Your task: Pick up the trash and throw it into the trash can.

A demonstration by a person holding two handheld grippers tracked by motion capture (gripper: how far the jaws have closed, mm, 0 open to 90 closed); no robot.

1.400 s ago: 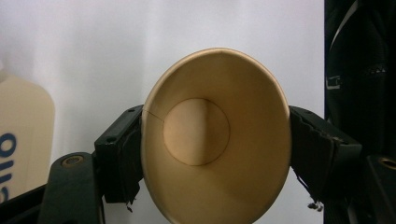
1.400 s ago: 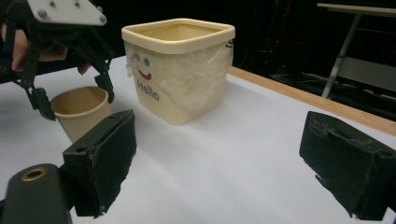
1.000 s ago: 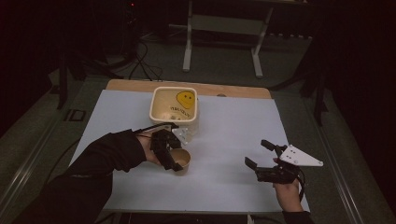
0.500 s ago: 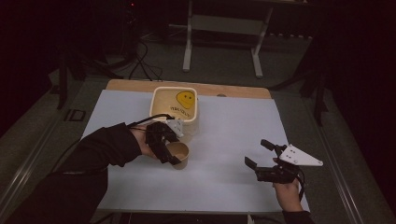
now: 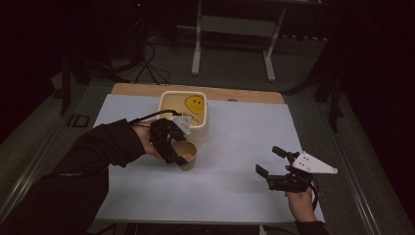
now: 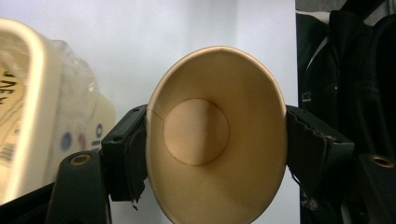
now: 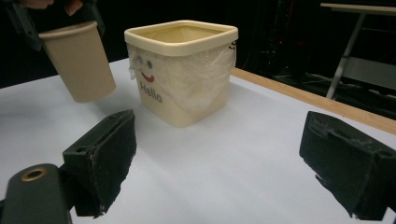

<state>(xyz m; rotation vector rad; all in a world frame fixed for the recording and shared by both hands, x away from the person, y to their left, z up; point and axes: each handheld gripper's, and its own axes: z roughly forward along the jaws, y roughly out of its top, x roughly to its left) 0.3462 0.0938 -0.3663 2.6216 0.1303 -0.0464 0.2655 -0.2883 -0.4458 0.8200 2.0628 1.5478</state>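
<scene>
A tan paper cup [image 5: 190,152] hangs tilted just above the white table sheet, empty inside [image 6: 201,135]. My left gripper [image 5: 182,154] is shut on it, one jaw pressing each side of the cup wall. The cup [image 7: 79,60] is close beside a cream square bin [image 5: 182,93] with a clear plastic liner, a smiley face and "Hello" on its wall [image 7: 187,98]. The bin's rim [image 6: 42,93] is at the left of the left gripper view. My right gripper [image 5: 268,160] rests near the front right of the table, open [image 7: 219,163], nothing between its jaws.
The white sheet [image 5: 240,132] covers the table, with a wooden strip [image 5: 244,94] along the far edge. Beyond the table are a metal stand's legs [image 5: 232,49] and floor cables [image 5: 151,63]. A dark sleeve [image 5: 98,152] reaches in from the left.
My left gripper has carried the cup away from the person and up, closer to the bin. The right gripper has stayed put.
</scene>
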